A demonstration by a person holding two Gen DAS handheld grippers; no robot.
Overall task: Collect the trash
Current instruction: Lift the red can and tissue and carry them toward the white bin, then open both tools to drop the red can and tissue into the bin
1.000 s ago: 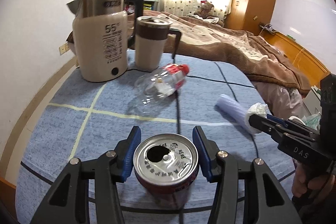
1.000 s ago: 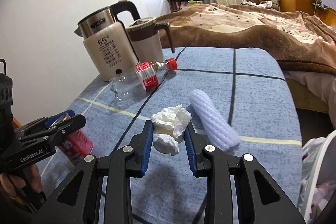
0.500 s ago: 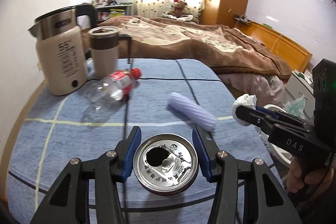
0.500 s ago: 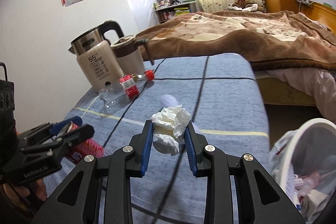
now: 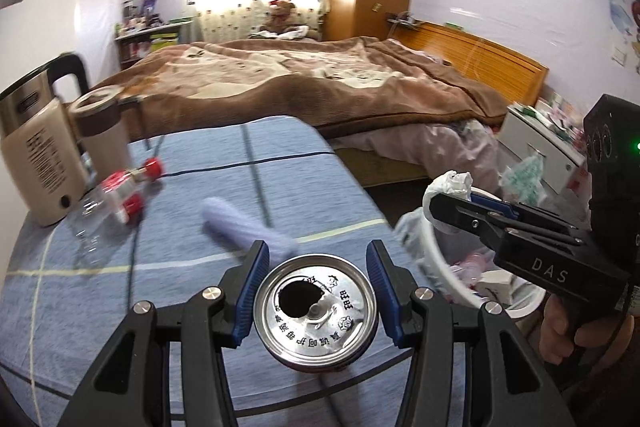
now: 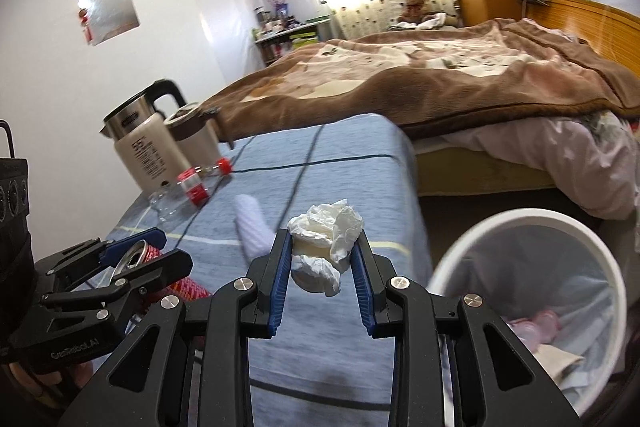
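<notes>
Left wrist view looks straight down on the can — its silver top with the opened mouth faces the lens, and the left gripper has it clamped, a blue pad pressed to either side of the rim, lifted above the bench. Beside it the right gripper has its jaws closed partway on a crumpled white tissue, which bulges out above and below the pads. Both loads hang near the bench's right edge, just short of the white trash bin that stands on the floor beside it — lined with a bag and already holding some scraps.

Back on the blue checked cloth lie a pale ribbed foam sleeve and, further left, a clear plastic bottle on its side with a red label and red cap. Behind the bottle stand a cream electric kettle and a mug with a brown band, close together. Beyond the bench is a bed under a brown blanket. A hand grips the right tool's handle.
</notes>
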